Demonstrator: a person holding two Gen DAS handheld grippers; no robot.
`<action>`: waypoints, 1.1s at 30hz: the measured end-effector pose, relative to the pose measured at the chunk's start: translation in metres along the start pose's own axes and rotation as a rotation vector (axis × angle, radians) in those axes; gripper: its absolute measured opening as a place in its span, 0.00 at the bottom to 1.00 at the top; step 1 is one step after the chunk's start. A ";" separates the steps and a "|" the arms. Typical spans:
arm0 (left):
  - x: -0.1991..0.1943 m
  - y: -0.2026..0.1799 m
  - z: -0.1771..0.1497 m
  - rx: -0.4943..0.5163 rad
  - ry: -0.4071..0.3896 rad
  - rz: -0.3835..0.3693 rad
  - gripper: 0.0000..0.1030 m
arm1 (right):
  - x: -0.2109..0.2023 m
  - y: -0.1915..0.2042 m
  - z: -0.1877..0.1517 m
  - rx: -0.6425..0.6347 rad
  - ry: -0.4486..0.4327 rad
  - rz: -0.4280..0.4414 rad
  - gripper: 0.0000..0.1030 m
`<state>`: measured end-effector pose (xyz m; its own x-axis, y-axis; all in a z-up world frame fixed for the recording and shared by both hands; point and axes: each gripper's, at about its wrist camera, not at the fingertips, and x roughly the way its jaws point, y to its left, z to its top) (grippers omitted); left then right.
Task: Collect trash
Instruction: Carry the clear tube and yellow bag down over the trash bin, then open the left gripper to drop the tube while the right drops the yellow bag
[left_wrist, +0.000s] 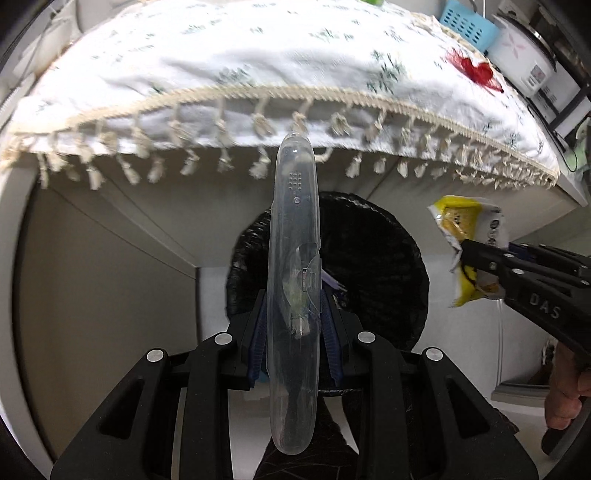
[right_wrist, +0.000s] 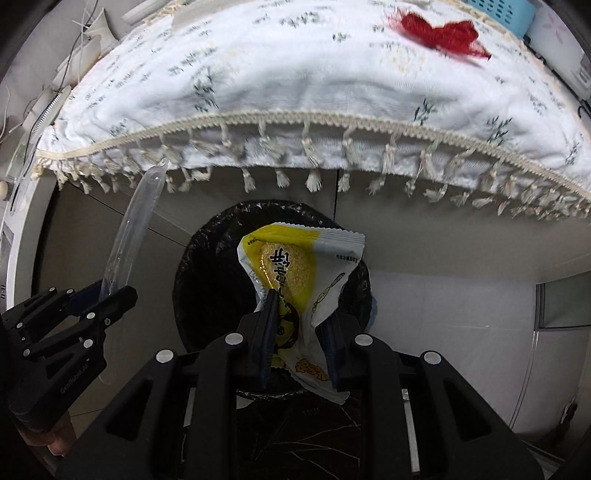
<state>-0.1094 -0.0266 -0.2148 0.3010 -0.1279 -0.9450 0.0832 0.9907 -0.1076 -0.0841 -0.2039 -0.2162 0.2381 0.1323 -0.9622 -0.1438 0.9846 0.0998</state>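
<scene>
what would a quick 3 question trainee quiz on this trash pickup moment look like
1. True or false: the left gripper is shut on a clear plastic lid held edge-on.
2. What does the right gripper hold? A) a red bow B) a yellow and white snack wrapper C) a blue basket
3. Fill in: the bin lined with a black bag stands on the floor beside the table draped in a fringed white ____.

Key
1. True.
2. B, the snack wrapper, pinched over the bin.
3. Tablecloth; a piece of red trash lies on it.
</scene>
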 end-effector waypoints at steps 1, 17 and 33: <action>0.004 -0.001 0.000 0.008 0.002 0.002 0.26 | 0.004 -0.001 0.000 0.000 0.004 -0.004 0.21; 0.061 -0.027 -0.002 0.078 0.088 -0.003 0.27 | 0.021 -0.019 -0.003 0.031 0.010 -0.017 0.21; 0.059 -0.054 0.007 0.132 0.034 -0.035 0.34 | 0.017 -0.039 0.001 0.059 0.005 -0.024 0.22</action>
<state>-0.0891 -0.0876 -0.2620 0.2633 -0.1589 -0.9515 0.2180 0.9706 -0.1018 -0.0735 -0.2401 -0.2363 0.2360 0.1081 -0.9657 -0.0809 0.9925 0.0913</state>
